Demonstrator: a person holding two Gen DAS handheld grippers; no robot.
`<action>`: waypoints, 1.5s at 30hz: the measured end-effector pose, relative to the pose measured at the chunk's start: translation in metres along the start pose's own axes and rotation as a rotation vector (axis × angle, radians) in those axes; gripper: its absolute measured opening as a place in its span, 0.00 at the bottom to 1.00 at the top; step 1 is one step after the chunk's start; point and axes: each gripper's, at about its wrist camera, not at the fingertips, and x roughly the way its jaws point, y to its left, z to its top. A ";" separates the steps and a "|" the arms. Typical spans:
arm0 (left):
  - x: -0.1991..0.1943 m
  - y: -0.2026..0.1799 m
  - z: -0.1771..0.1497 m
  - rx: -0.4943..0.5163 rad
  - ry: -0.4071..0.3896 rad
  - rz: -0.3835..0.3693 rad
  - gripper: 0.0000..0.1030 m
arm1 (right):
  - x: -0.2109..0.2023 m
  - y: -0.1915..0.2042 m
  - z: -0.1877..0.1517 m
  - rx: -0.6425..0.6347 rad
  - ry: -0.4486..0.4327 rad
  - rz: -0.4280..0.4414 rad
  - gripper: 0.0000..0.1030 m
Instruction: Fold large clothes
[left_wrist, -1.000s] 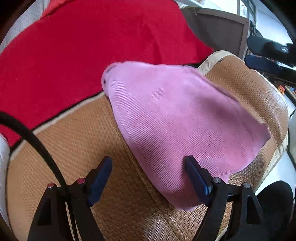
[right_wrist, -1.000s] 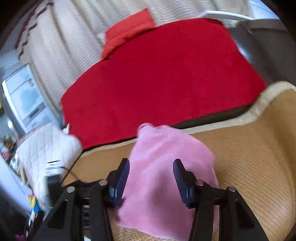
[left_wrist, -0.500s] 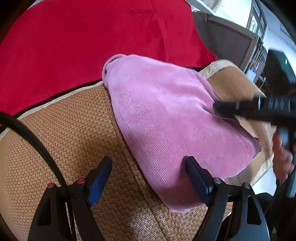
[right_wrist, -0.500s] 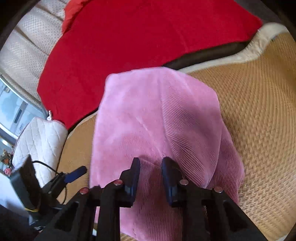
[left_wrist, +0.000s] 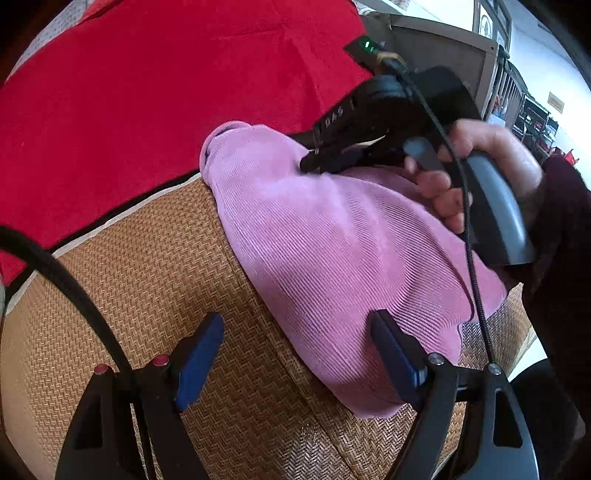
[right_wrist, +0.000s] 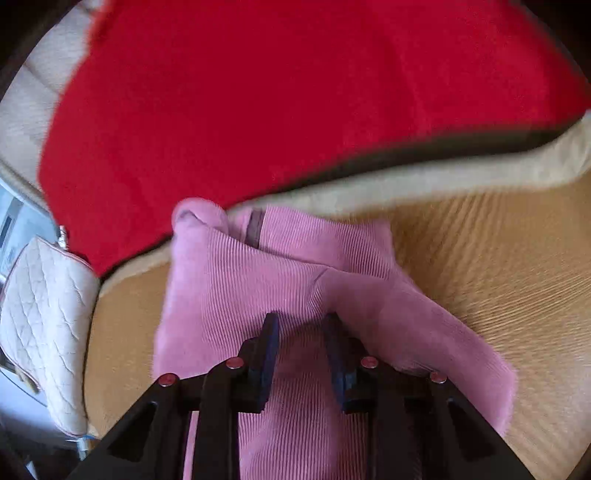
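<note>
The pink ribbed garment (left_wrist: 332, 251) lies partly folded on the woven mat (left_wrist: 155, 280), stretching from just ahead of the left gripper (left_wrist: 299, 354) up toward the red cloth (left_wrist: 166, 92) beyond; its near edge reaches the inner face of that gripper's right-hand finger, though whether they touch cannot be told. The left gripper stands wide and holds nothing; bare mat shows in most of its gap. The right gripper (right_wrist: 301, 350) has just been closing; its jaws stand narrow with a raised ridge of the pink knit bunched between them, and the blue pads (right_wrist: 267, 354) seem to press the fabric from both sides. From the left wrist view, a hand (left_wrist: 476, 166) holds that tool low over the far part of the garment. The step in hand looks like pinching an edge or layer to carry over for the next fold; the next move probably calls for a firm grip before lifting, then a steady pull across so the layers stay flat, with the left gripper possibly pinning the near edge.
</note>
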 end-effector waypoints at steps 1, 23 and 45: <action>-0.001 0.001 0.001 -0.004 -0.002 -0.004 0.81 | -0.006 0.002 0.000 0.000 -0.008 -0.006 0.26; -0.014 -0.010 -0.007 0.001 -0.047 0.074 0.81 | -0.073 -0.014 -0.113 -0.008 -0.157 0.032 0.30; 0.010 0.019 -0.003 -0.167 0.068 0.015 1.00 | -0.087 -0.033 -0.126 0.025 -0.167 0.034 0.30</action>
